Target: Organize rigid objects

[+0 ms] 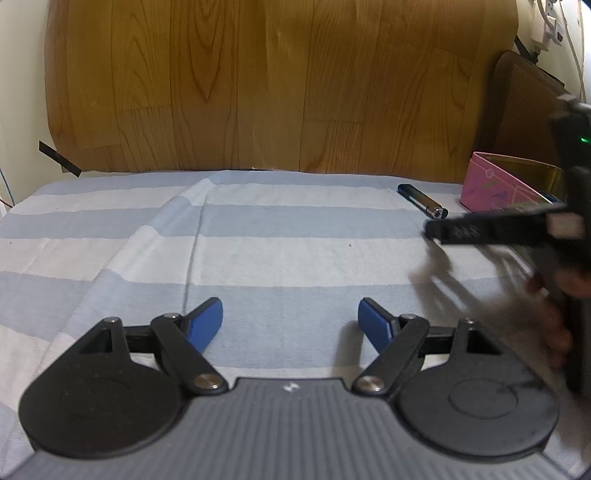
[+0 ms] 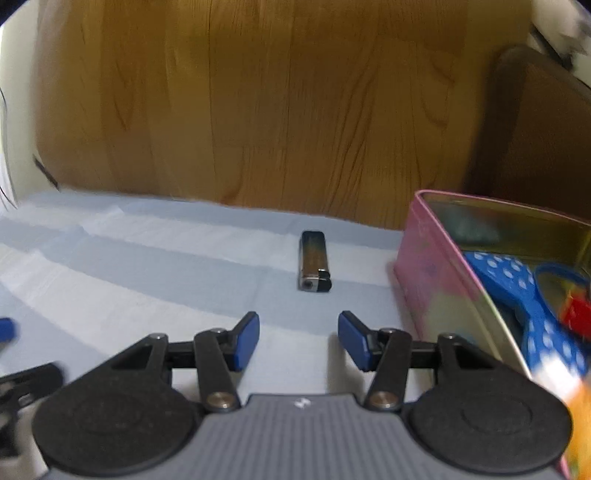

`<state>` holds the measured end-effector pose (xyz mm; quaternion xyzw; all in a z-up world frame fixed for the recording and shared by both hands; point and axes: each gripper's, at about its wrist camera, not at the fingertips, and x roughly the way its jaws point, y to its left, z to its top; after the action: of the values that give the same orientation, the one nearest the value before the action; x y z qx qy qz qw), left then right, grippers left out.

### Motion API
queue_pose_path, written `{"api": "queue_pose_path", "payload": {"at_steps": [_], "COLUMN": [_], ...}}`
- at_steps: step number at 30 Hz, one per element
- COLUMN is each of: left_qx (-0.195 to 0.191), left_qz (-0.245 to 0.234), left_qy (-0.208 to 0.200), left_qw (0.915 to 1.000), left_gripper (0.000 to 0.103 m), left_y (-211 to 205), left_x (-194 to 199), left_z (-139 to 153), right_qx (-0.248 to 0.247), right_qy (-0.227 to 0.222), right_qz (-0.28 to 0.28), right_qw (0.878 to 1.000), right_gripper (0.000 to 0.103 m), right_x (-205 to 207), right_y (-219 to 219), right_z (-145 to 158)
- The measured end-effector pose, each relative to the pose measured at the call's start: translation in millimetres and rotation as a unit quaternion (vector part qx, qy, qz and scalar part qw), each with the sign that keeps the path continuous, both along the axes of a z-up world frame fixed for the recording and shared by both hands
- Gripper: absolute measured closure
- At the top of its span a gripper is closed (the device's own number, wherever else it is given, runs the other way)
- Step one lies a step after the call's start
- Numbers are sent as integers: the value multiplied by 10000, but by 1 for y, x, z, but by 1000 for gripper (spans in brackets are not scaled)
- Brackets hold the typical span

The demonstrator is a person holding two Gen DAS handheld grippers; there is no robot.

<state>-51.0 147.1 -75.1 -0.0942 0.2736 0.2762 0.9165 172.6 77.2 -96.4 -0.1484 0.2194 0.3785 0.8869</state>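
Observation:
A dark lighter (image 2: 313, 261) with a metal top lies on the blue-and-white striped cloth (image 2: 147, 266), just ahead of my right gripper (image 2: 298, 338), which is open and empty. The lighter also shows in the left wrist view (image 1: 422, 201) at the far right. A pink tin (image 2: 436, 273) stands to the right of the lighter; it holds a blue white-dotted item (image 2: 524, 295) and a red piece (image 2: 576, 314). My left gripper (image 1: 290, 325) is open and empty above bare cloth. The right gripper's body (image 1: 517, 229) appears blurred at the left view's right edge.
A wooden board (image 1: 258, 85) stands behind the cloth. A dark brown cushion (image 1: 524, 107) leans at the back right behind the tin (image 1: 495, 188). Cables and a plug (image 1: 550, 26) hang at the top right. Black tape (image 1: 59, 158) sits at the left edge.

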Motion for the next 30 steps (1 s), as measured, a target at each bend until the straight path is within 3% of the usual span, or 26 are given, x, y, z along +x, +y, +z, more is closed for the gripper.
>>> {"api": "queue_pose_path", "payload": {"at_steps": [6, 9, 13, 20, 30], "left_qx": [-80, -107, -115, -48, 126], "left_qz": [-34, -35, -35, -7, -49], "left_qy": [13, 13, 9, 34, 175], "left_qw": [10000, 9999, 9999, 10000, 9998], "left_gripper": [21, 21, 20, 20, 19], "left_y": [2, 3, 4, 4, 0], "left_x": [2, 3, 3, 3, 6], "left_z": [-1, -1, -1, -2, -3], "right_qx": [-25, 81, 49, 90, -13], "right_qy": [157, 289, 234, 297, -21], "right_qz": [-134, 56, 103, 466, 931], "right_qw": [9998, 9995, 9997, 9984, 9957], "right_gripper": [56, 76, 78, 78, 78], "right_x": [33, 37, 25, -16, -100], "right_y": [30, 30, 24, -19, -107], "right_z": [4, 3, 2, -2, -13]}}
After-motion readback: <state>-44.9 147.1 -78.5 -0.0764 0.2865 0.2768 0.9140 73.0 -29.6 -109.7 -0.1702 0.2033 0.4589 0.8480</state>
